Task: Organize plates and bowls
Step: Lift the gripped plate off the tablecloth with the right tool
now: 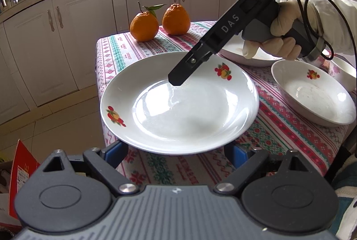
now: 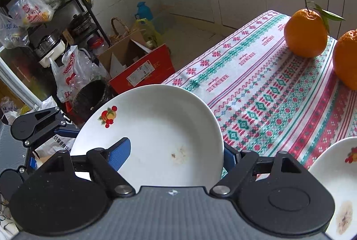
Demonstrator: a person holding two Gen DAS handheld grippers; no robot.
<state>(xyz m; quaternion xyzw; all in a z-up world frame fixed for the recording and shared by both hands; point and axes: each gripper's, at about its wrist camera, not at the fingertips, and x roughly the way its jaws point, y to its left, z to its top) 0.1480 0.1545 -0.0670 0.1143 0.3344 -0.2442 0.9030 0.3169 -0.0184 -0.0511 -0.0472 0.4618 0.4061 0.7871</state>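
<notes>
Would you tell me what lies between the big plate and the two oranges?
Only bare patterned tablecloth between plate and oranges, per the left wrist view.

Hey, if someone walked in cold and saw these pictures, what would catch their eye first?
Probably the big white plate with fruit decals, at the near corner of the patterned tablecloth, with the right gripper reaching over it. Next, the two oranges at the table's far edge, and a white bowl to the plate's right.

Bright daylight, glare on the white plate [image 1: 178, 103], soft shadows, fisheye bending at edges, dark vignetted corners
</notes>
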